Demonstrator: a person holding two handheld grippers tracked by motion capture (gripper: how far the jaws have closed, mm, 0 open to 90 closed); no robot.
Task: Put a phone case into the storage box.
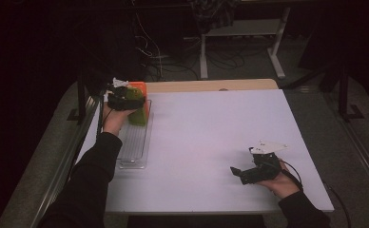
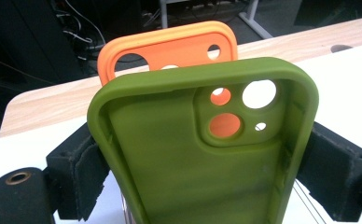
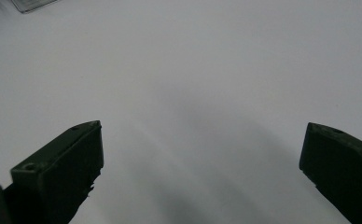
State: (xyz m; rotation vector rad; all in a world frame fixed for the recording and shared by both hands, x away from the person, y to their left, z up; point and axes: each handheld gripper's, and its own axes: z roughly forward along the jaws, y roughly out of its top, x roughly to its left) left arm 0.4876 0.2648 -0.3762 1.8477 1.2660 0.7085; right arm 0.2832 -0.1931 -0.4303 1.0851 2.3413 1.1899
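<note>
Left gripper [image 2: 202,154] at the far left of the white table [image 1: 211,137], over the far end of a clear plastic tray [image 1: 134,153]. Jaws pinching a green phone case [image 2: 202,154] by its two long edges, black pads pressed against either side. Case held upright, open inner face toward the gripper's camera, camera cut-out at upper right. Just behind it, an orange phone case [image 2: 170,46], also upright, its top edge and corner rising above the green one, orange showing through the green case's lens holes. Cannot tell whether the two cases touch. From above, both cases at the tray's far end, green one [image 1: 136,107] nearer the person, orange one [image 1: 140,88] beyond it, close to the strip of bare wood [image 1: 211,85] along the table's back edge.

Right gripper [image 1: 242,173] well apart, near the front right of the table, held low in the person's right hand [image 1: 280,183], pointing left across the bare surface. Jaws spread wide, gripping nothing, with plain white table [image 3: 193,93] between them in the right gripper view. A corner of the clear tray [image 3: 32,4] at that view's top left edge.

Dark floor, cables and desk legs beyond the table.
</note>
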